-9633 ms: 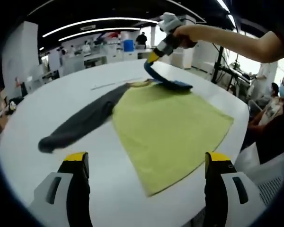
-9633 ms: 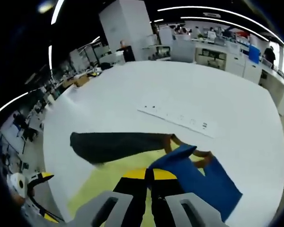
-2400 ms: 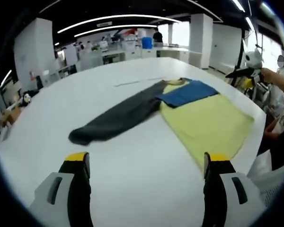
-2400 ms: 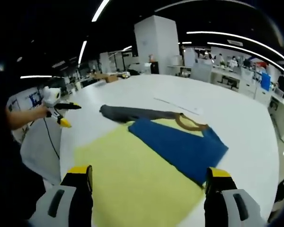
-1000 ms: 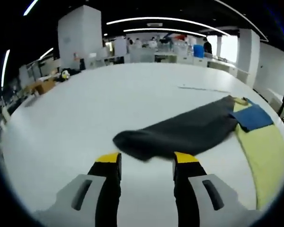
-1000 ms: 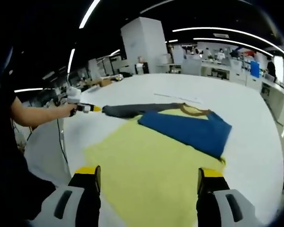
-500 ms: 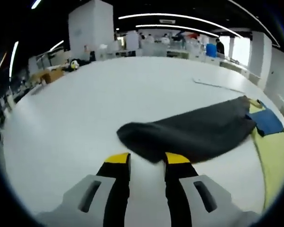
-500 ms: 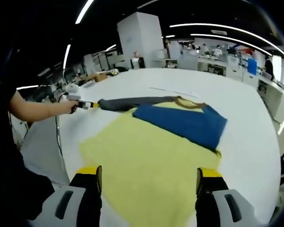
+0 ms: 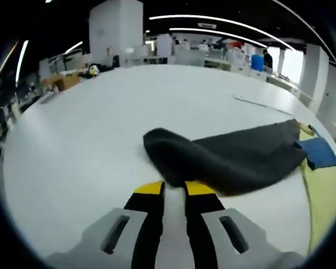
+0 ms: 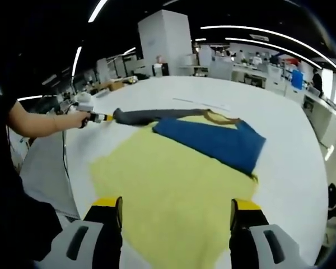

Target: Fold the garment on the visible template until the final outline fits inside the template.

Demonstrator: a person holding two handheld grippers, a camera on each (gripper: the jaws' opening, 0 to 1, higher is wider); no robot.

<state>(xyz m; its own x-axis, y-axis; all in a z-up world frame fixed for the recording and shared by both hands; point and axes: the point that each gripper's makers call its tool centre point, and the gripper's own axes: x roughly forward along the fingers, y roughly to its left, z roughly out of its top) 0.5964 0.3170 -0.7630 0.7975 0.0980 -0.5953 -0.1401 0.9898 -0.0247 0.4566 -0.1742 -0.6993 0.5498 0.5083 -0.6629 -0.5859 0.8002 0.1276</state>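
The garment lies flat on the white table point(image 10: 285, 106). It has a yellow body point(image 10: 168, 179), a brown collar point(image 10: 221, 119), a blue sleeve point(image 10: 213, 140) folded across the chest, and a dark grey sleeve point(image 10: 151, 115) stretched out sideways. In the left gripper view the grey sleeve point(image 9: 235, 159) runs off to the right, and its cuff sits between the yellow tips of my left gripper point(image 9: 173, 188), which is shut on it. The right gripper view shows that gripper point(image 10: 99, 117) in a hand at the cuff. My right gripper point(image 10: 175, 204) hangs open over the yellow hem, holding nothing.
A thin marked strip point(image 10: 201, 103) lies on the table beyond the collar. The table edge and a hanging cable point(image 10: 64, 162) run along the left of the right gripper view. A person's forearm point(image 10: 39, 124) reaches in there. Desks and pillars stand far behind.
My left gripper has moved up to the grey cuff and its jaws have closed on it. The right gripper has stayed open over the yellow body, drifting only slightly.
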